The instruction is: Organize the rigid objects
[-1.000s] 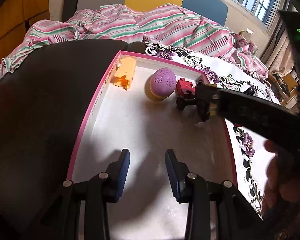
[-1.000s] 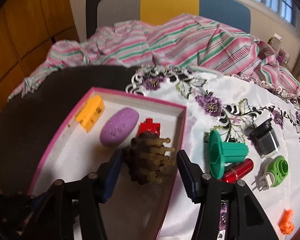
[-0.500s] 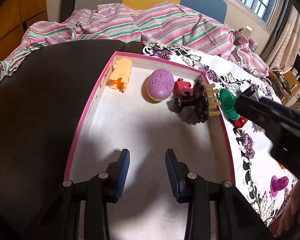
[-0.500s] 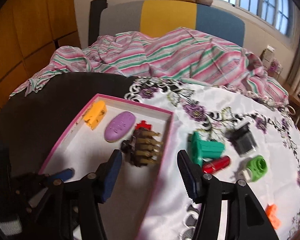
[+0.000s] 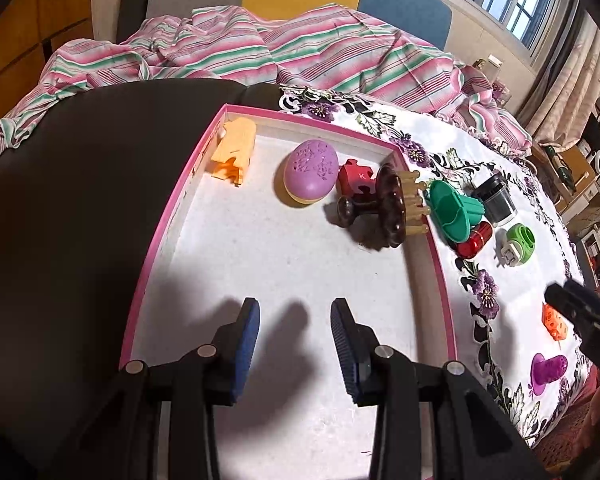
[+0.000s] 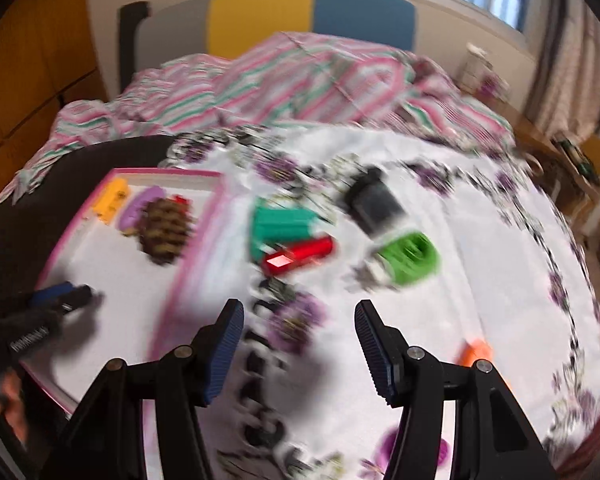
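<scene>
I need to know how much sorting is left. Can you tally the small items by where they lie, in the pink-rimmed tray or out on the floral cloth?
In the pink-rimmed tray: 4
On the floral cloth: 6
Total: 10

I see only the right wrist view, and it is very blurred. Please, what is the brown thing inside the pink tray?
Observer: The left wrist view shows it sharply. It is a dark wooden massager lying on its side, with its pale pegs toward the right wall of the pink tray.
Operator: Does the left gripper hold something?
Observer: No. Its fingers are apart, with only the bare tray floor between them.
Operator: I see a purple blur low on the cloth. What is it?
Observer: A purple piece with a wide flange. It lies on the floral cloth, just below a small orange piece in the picture.
</scene>
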